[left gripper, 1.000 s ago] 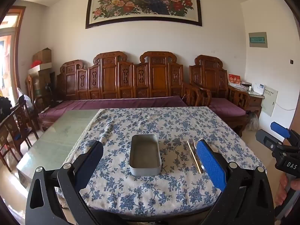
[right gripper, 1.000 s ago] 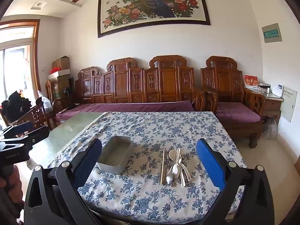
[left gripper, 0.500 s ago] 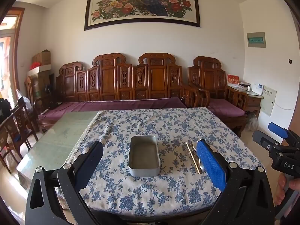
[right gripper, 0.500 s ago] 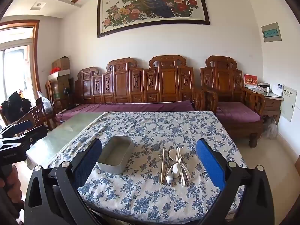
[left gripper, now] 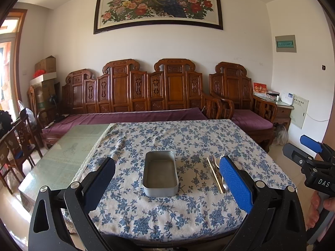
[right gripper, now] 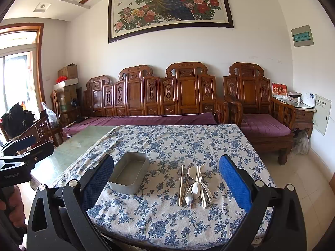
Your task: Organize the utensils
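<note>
both grippers [left gripper: 167, 179] [right gripper: 166, 177] gape wide (holding nothing) short of the table's near edge [right gripper: 167, 241].

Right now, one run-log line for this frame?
left tongs open, empty | right tongs open, empty | metal tin empty | utensils piled on tablecloth, right of tin

A blue-flowered tablecloth [left gripper: 167, 138] covers the right part of the table, leaving green glass [left gripper: 69, 146] bare along the left edge. Beyond the far edge stands a carved wooden bench [left gripper: 136, 92] with purple cushions, an armchair [left gripper: 240, 96] at its right. A framed peacock painting [left gripper: 159, 2] hangs above. Cardboard boxes [left gripper: 45, 73] are stacked in the left corner.
</note>
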